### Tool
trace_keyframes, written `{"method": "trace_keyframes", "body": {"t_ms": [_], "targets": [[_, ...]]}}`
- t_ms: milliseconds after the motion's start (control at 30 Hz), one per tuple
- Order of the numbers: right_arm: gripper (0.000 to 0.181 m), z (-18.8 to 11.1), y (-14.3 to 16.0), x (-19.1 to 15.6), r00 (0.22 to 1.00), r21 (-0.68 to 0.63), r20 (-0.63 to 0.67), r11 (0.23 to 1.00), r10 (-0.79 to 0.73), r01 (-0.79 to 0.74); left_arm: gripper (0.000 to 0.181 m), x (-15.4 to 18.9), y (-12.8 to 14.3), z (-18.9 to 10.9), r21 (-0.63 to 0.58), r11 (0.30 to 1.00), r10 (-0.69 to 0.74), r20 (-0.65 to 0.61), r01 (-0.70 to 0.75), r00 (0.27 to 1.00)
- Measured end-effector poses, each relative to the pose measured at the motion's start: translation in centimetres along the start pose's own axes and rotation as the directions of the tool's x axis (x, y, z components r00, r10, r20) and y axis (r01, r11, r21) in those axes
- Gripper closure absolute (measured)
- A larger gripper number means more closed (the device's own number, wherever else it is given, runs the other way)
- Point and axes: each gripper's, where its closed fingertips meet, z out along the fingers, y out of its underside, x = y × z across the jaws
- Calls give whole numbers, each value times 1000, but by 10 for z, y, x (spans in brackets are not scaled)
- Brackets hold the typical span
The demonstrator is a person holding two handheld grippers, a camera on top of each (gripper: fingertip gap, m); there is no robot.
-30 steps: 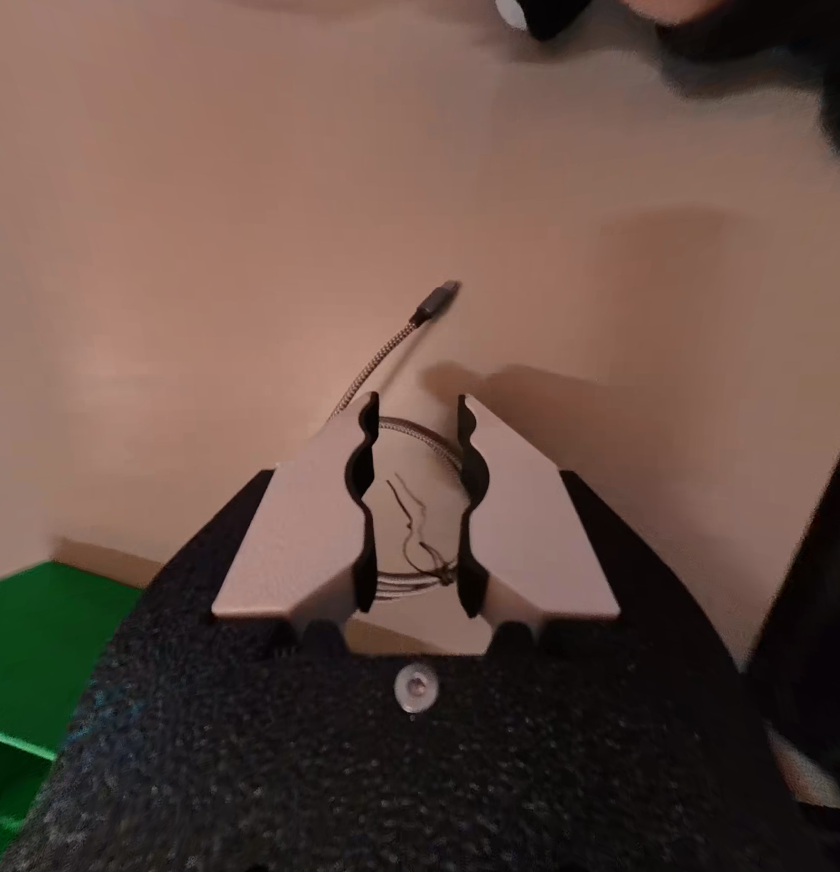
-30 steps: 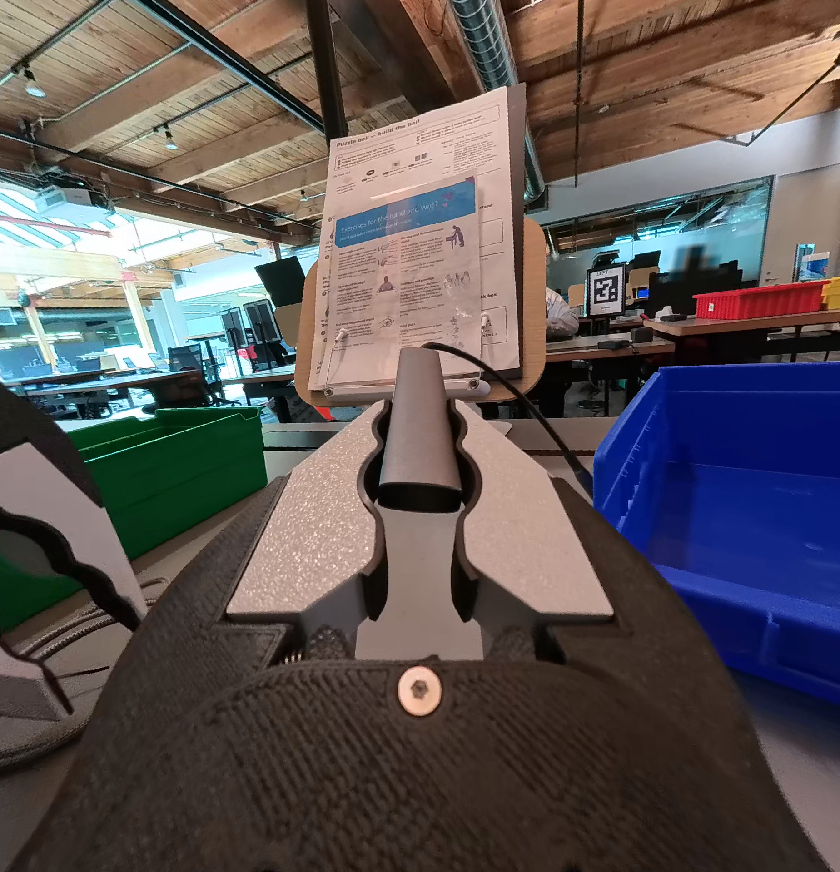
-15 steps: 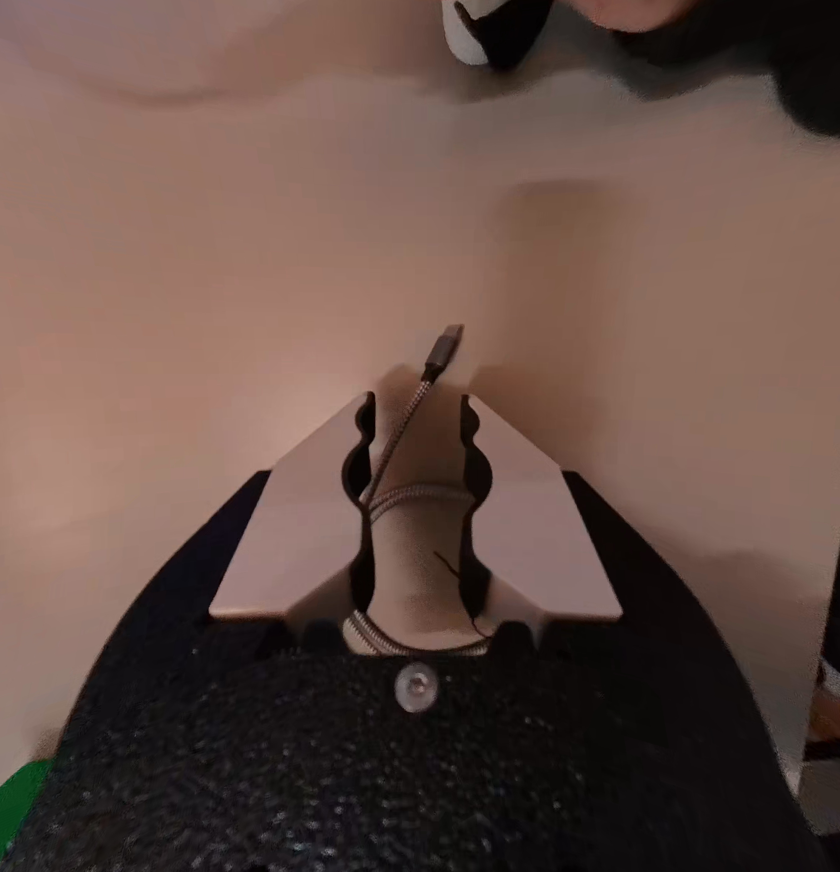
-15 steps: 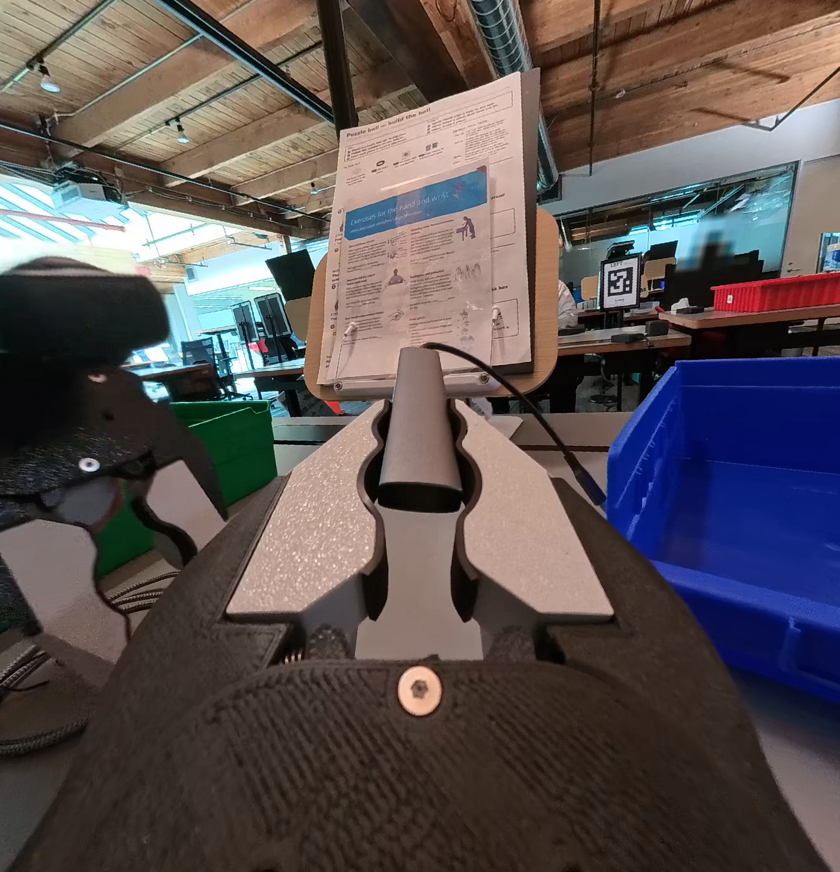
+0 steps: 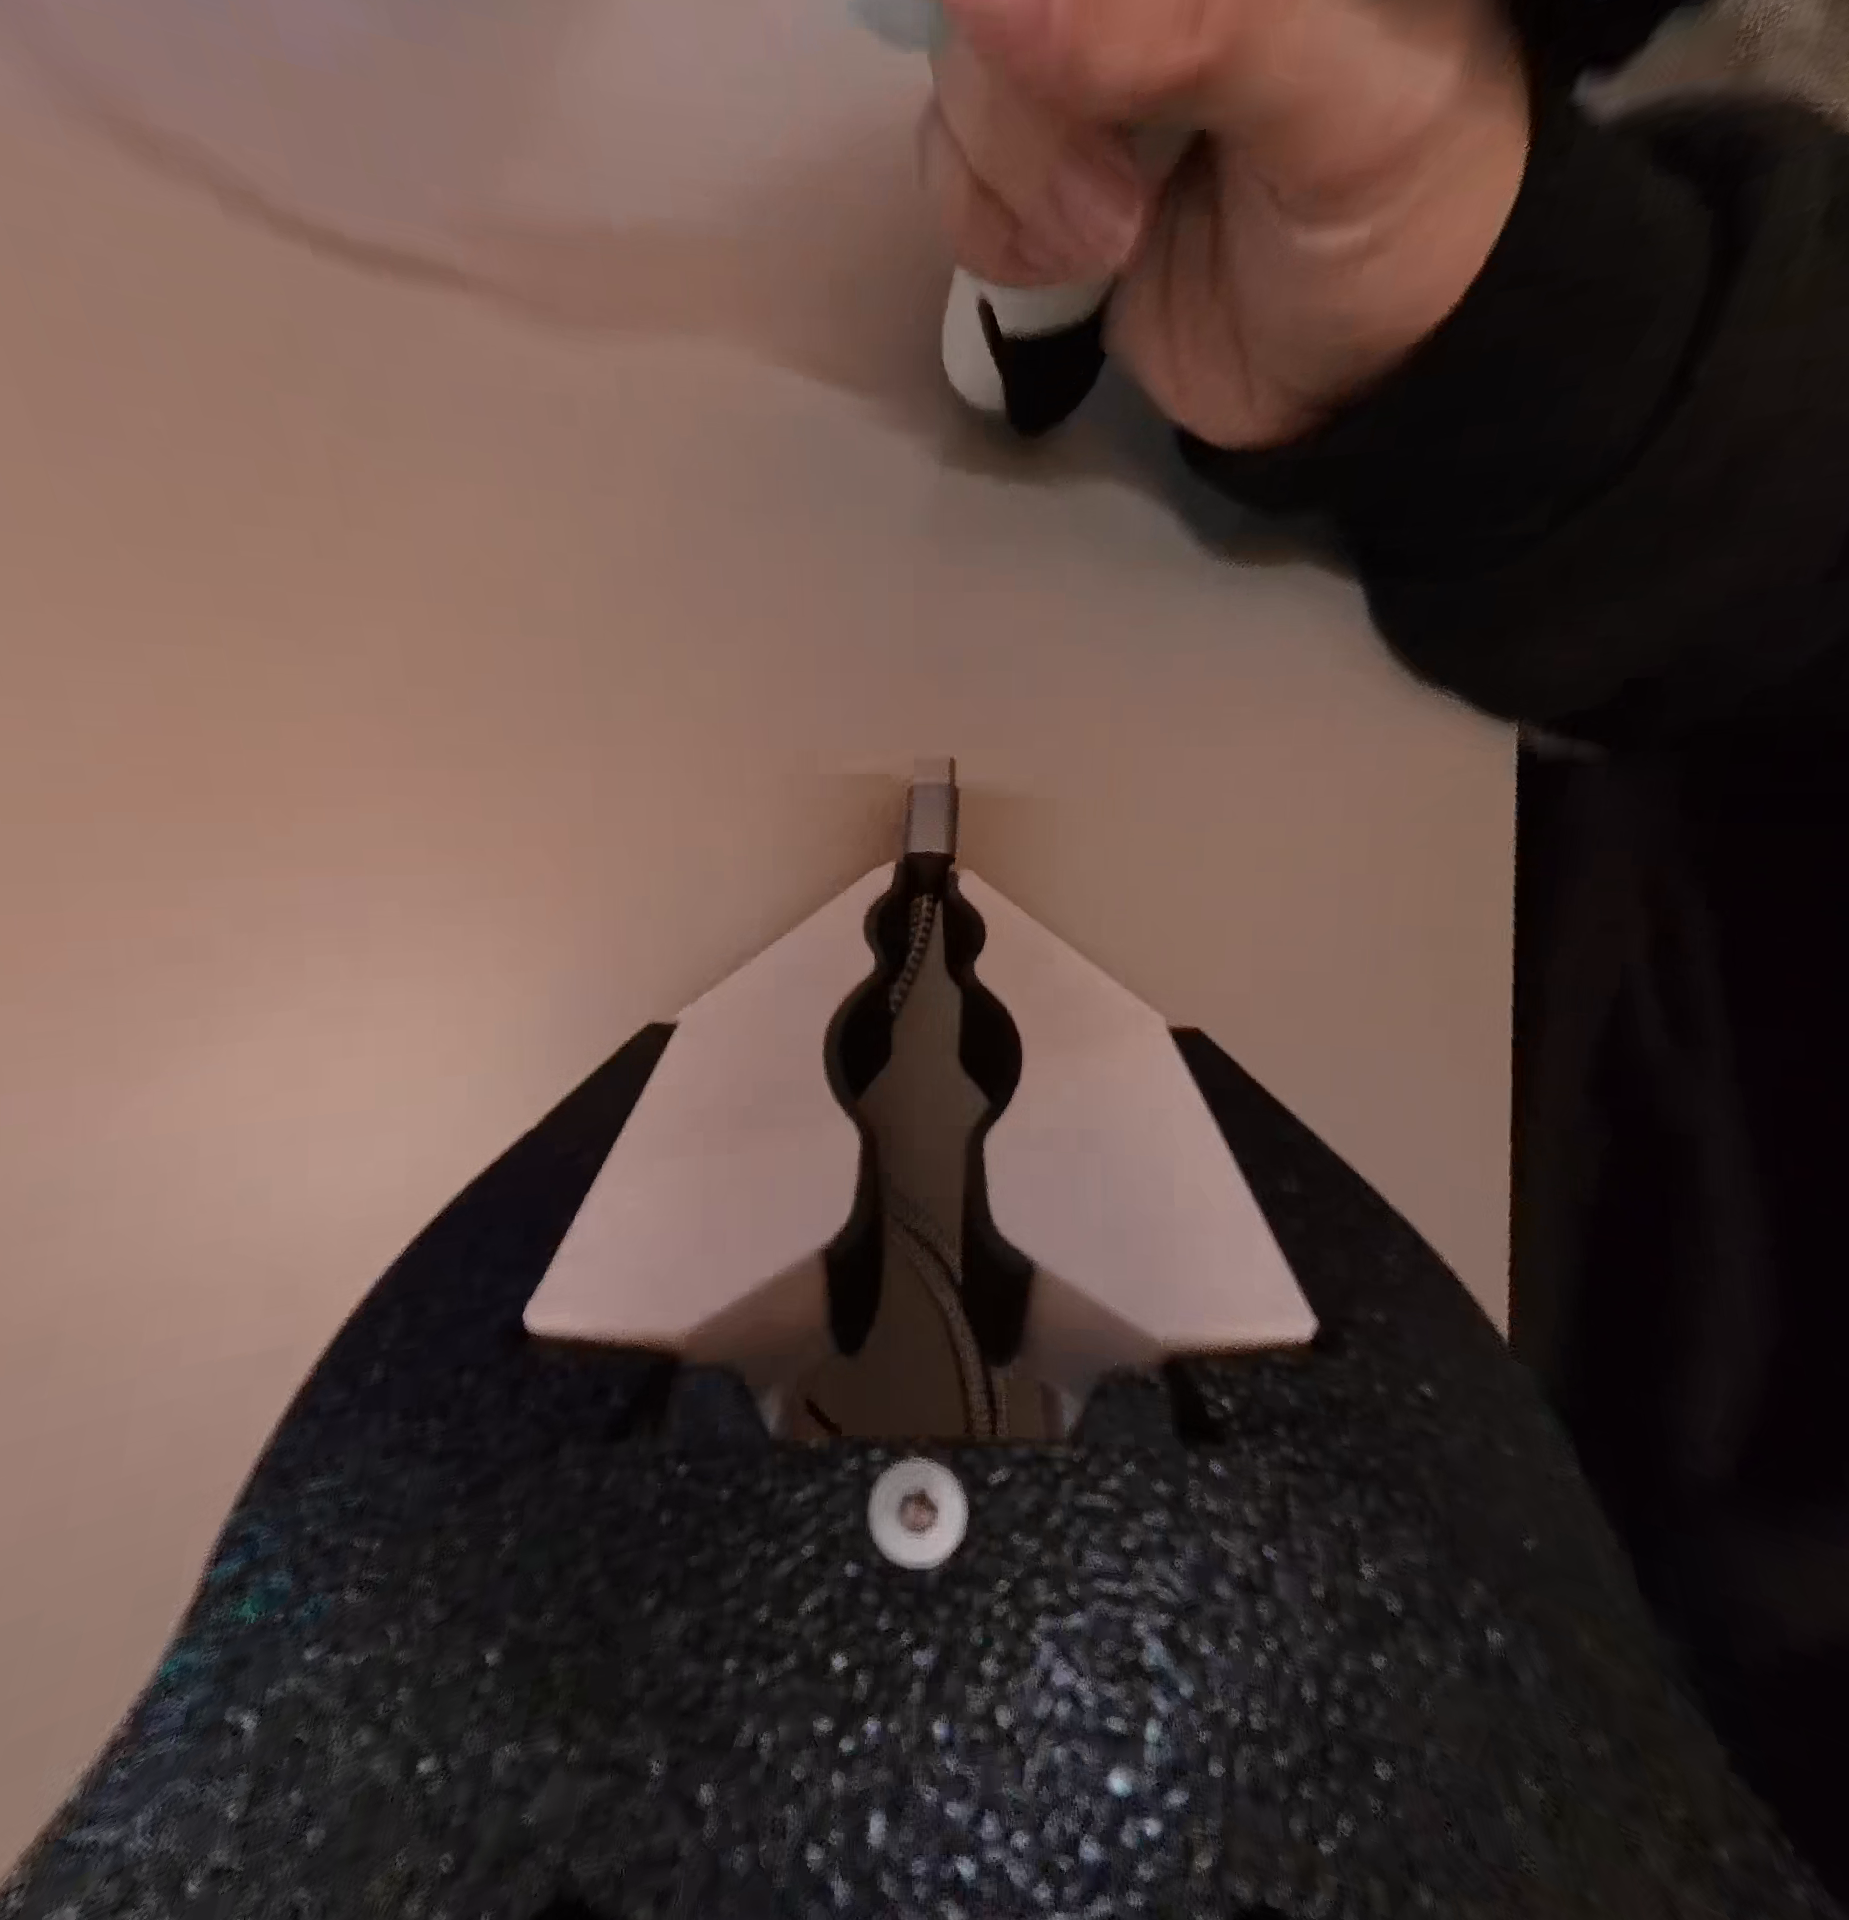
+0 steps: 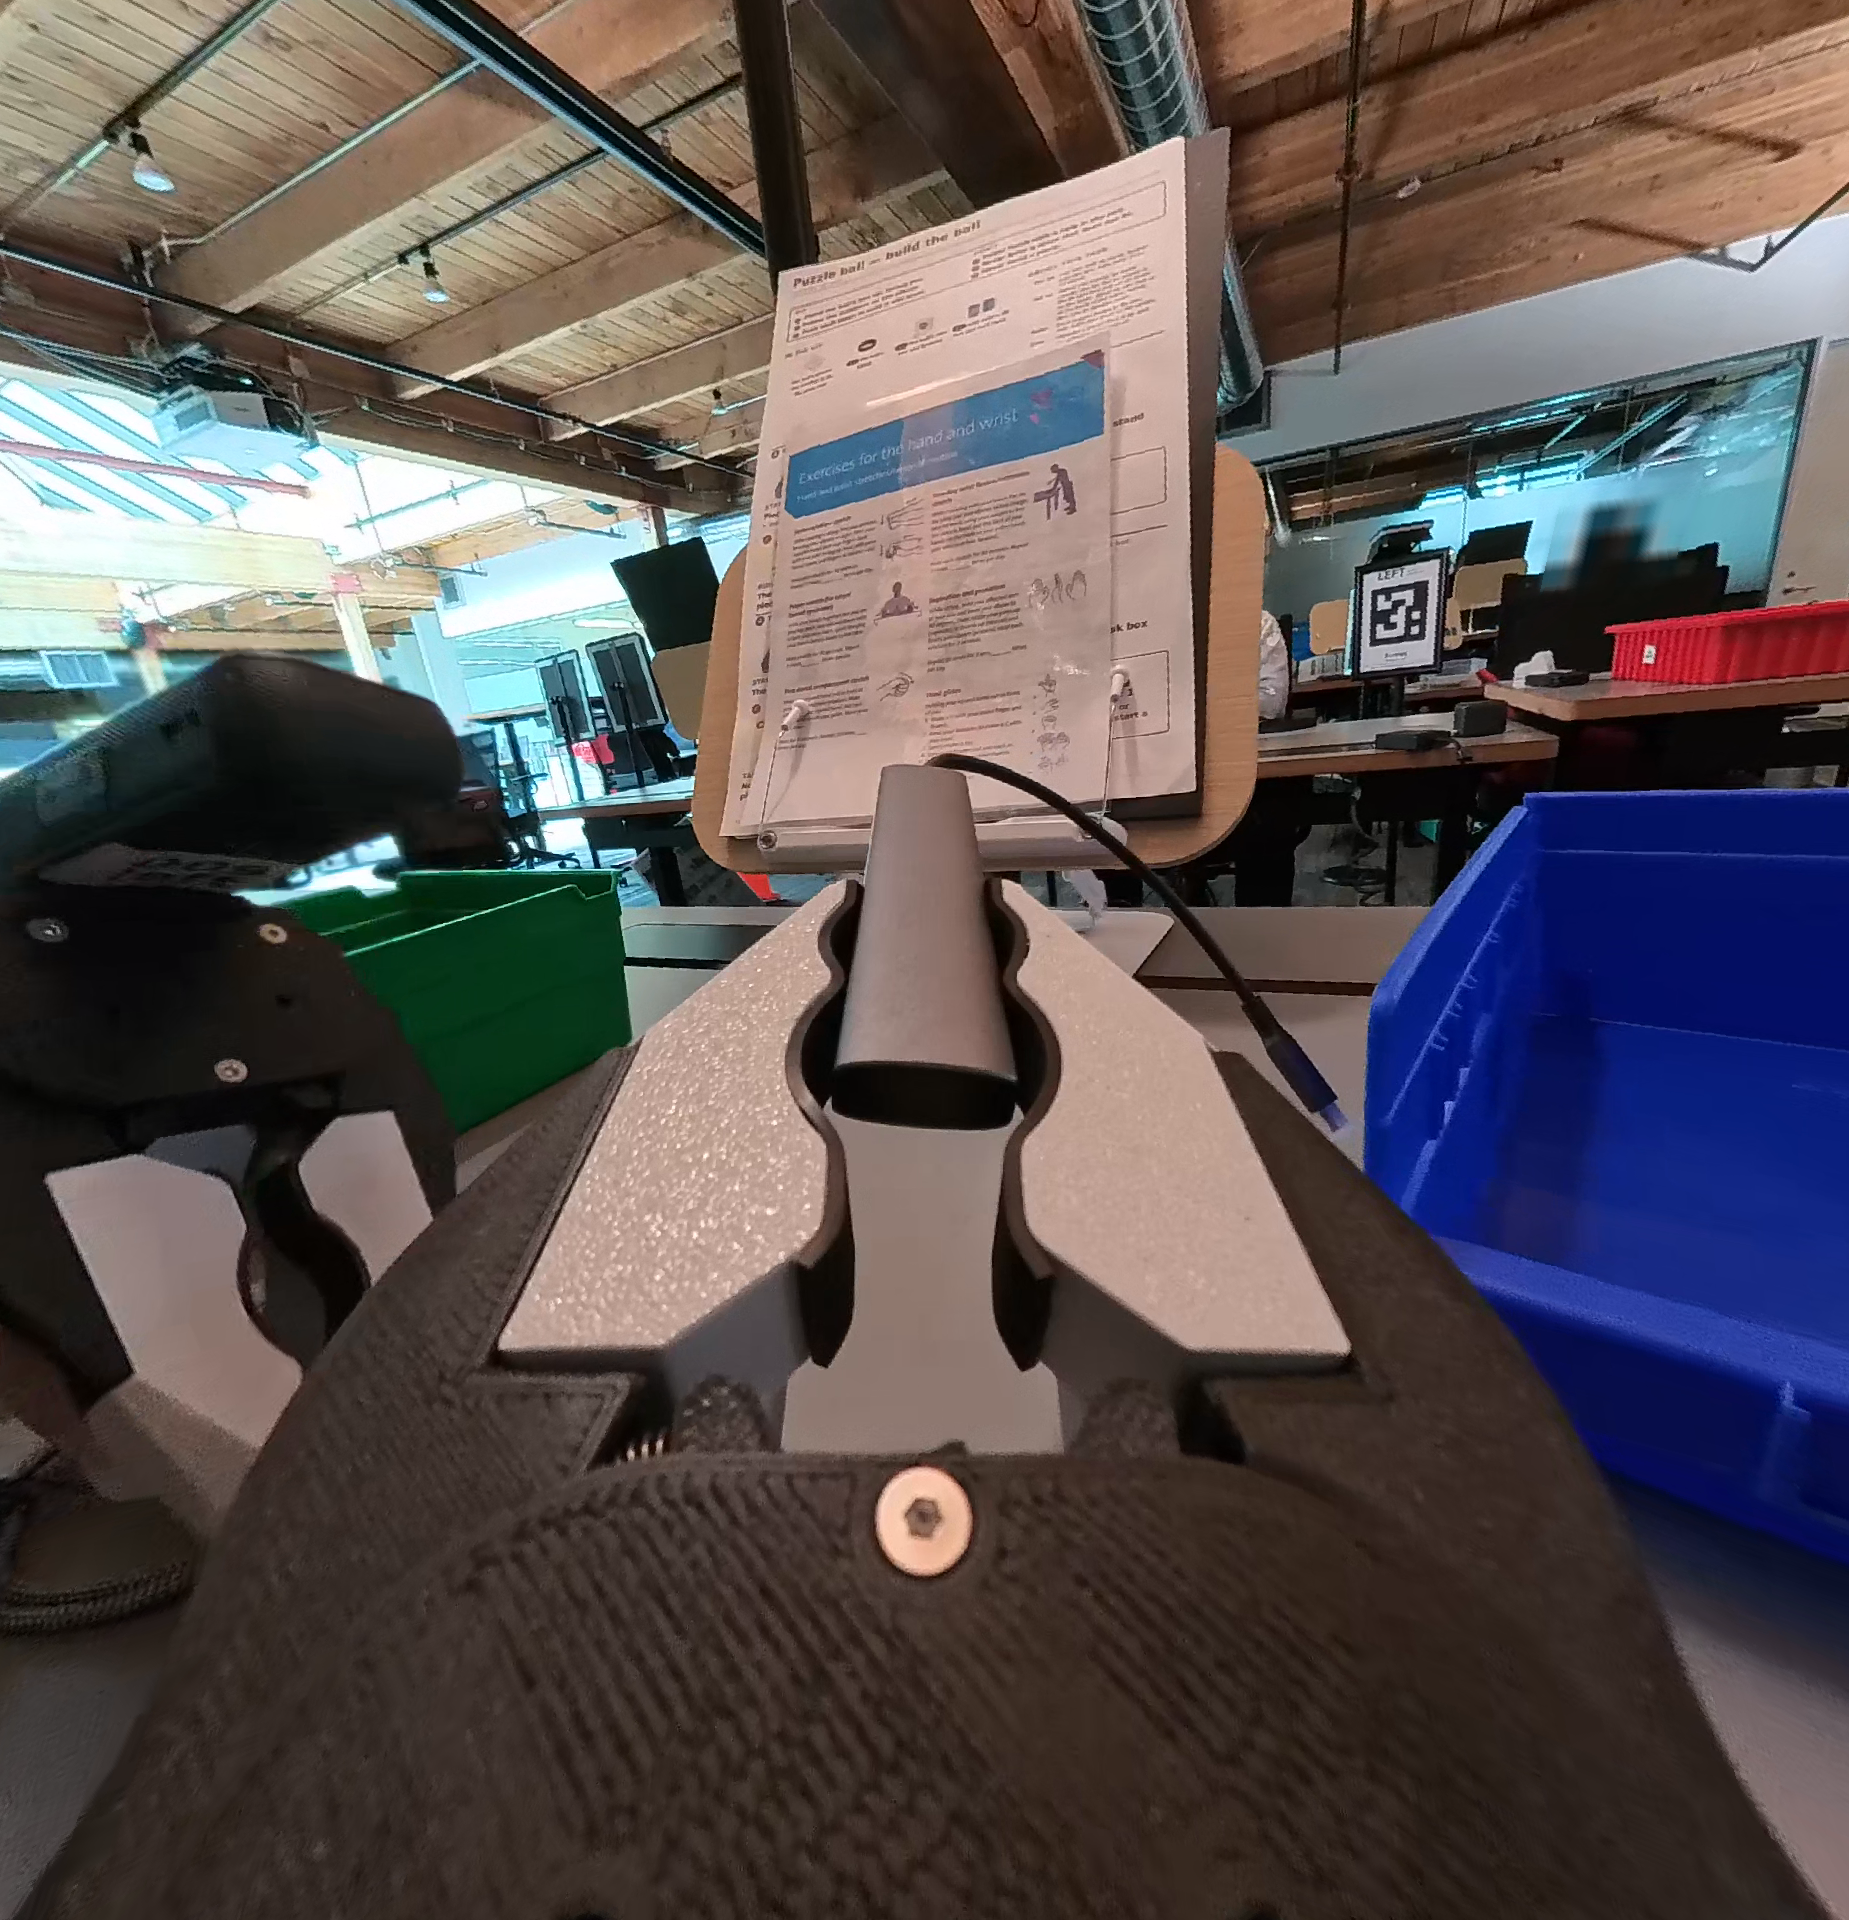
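My left gripper (image 5: 925, 873) points down at the pale table (image 5: 380, 727) and is shut on a braided grey cable (image 5: 925, 940) just behind its metal plug (image 5: 932, 816), which sticks out past the fingertips. The rest of the cable runs back between the jaws. My right gripper (image 6: 925, 894) is shut on a grey metal adapter block (image 6: 920, 977), held level above the table. A thin black cable (image 6: 1138, 883) leaves its far end and ends in a blue-tipped plug (image 6: 1309, 1091). The left gripper (image 6: 265, 1184) also shows at the left of the right wrist view.
A blue bin (image 6: 1647, 1122) stands close on the right, a green bin (image 6: 484, 966) at the left back. A wooden stand with printed sheets (image 6: 982, 582) is straight ahead. A person's hand (image 5: 1211, 208) and dark sleeve hold the right gripper's handle. A coil of braided cable (image 6: 58, 1579) lies at lower left.
My left gripper has closed from open onto the braided cable behind its plug and shifted toward the right gripper. The right gripper still holds the adapter.
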Motion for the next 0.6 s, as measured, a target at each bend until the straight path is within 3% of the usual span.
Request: {"method": "trace_keyframes", "body": {"t_ms": [100, 167, 267, 367, 467, 600], "targets": [[158, 0, 1, 0, 1000, -2, 5, 1000, 14, -14, 178, 1, -16, -15, 139, 990, -5, 63, -3, 998], [158, 1, 2, -2, 999, -6, 20, 1000, 30, -30, 178, -7, -22, -28, 171, 984, 12, 220, -51, 975], [158, 2, 3, -9, 998, -15, 50, 999, 49, -49, 178, -23, -35, -58, 140, 978, 53, 544, -153, 838], [158, 4, 6, -18, 995, -27, 82, 998, 61, -59, 178, -24, -55, -90, 100, 966, 81, 757, -237, 648], [158, 4, 8, -28, 992, -34, 113, 998, 51, -48, 178, -19, -72, -109, 100, 954, 67, 848, -283, 526], [158, 5, 9, -36, 992, -38, 122, 999, 15, -11, 178, -21, -79, -106, 145, 953, 16, 852, -265, 523]]}}
